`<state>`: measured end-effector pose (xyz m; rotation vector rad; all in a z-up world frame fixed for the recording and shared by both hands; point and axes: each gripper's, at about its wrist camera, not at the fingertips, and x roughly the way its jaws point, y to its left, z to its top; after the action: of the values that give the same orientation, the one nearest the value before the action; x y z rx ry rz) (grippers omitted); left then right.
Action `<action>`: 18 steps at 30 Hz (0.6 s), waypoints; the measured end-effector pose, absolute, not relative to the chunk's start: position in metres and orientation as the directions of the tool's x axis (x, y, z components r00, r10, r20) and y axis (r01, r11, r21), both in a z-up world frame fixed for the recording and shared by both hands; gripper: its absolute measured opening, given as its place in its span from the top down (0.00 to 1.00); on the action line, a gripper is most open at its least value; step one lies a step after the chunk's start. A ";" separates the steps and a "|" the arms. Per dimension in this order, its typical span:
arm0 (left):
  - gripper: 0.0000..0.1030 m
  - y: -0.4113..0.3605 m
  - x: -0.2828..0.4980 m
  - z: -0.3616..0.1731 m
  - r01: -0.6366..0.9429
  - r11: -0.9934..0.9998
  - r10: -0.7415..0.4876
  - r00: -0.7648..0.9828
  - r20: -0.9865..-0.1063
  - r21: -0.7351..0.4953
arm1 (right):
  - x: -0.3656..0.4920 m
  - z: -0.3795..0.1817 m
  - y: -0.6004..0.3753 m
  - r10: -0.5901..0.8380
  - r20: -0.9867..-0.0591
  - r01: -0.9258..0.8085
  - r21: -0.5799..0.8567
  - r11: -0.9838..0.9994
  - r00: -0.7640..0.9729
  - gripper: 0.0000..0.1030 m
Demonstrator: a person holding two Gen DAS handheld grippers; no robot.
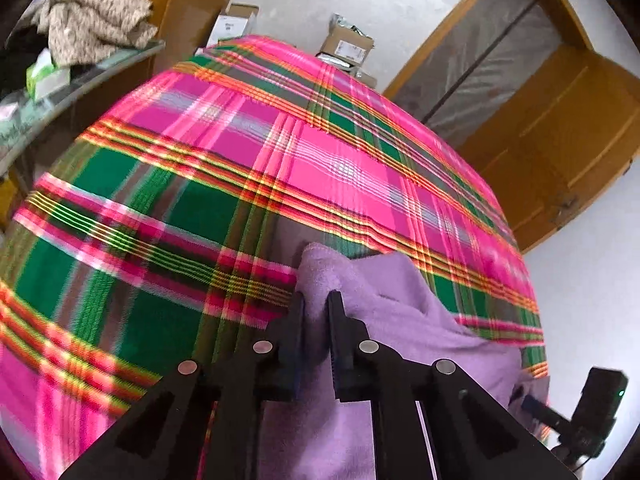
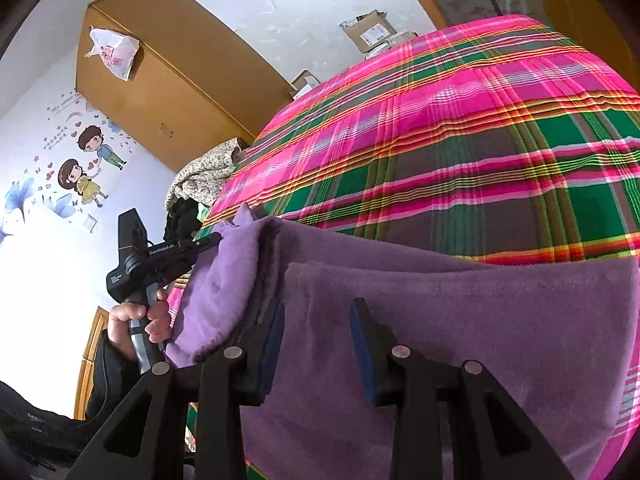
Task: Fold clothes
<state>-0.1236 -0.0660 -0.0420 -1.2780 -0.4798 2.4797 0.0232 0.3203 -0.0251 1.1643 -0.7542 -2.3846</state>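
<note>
We have a purple fleece garment lying at the near edge of a bed, on a pink and green plaid cover, with part of it already doubled over so one layer sits on another. Its long axis runs across the right wrist view, roughly along the near edge of the bed, and one end is lifted at the left where the left gripper has its fingers clenched on a raised fold of the cloth. The right gripper hangs low over the flat part with its fingers standing apart, one on each side of a patch of fleece; we cannot tell whether they press on it, so we call it released. The hand holding the left gripper shows beyond the lifted end. What worries us from here: the left grip takes only a thin pinch of thick, soft fleece, so a pull could slide it free and drop the fold crooked. With the right side unpinned, the whole garment may drag over the smooth cover instead of folding. Beyond the bed are a wooden wardrobe, cardboard boxes and a pile of patterned cloth on a side surface.
</note>
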 end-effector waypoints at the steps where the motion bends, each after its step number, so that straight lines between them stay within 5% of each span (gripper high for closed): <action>1: 0.89 -0.063 -0.118 -0.036 -0.132 -0.911 0.391 -0.572 -0.721 -0.390 | 0.024 -0.025 0.320 -0.545 -0.600 0.100 0.613 -0.783 -0.585 0.67; 7: 0.89 -0.047 -0.081 -0.010 -0.180 -0.960 0.279 -0.652 -0.705 -0.214 | 0.023 -0.024 0.312 -0.556 -0.596 0.116 0.614 -0.780 -0.579 0.66; 18: 0.89 -0.057 -0.068 -0.039 -0.152 -0.973 0.230 -0.617 -0.753 -0.173 | 0.027 -0.018 0.298 -0.566 -0.593 0.145 0.606 -0.782 -0.573 0.66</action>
<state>-0.0682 -0.0567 -0.0392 -1.2503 -0.1356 2.6449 0.0275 0.2985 -0.0184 1.1453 -0.7102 -2.3628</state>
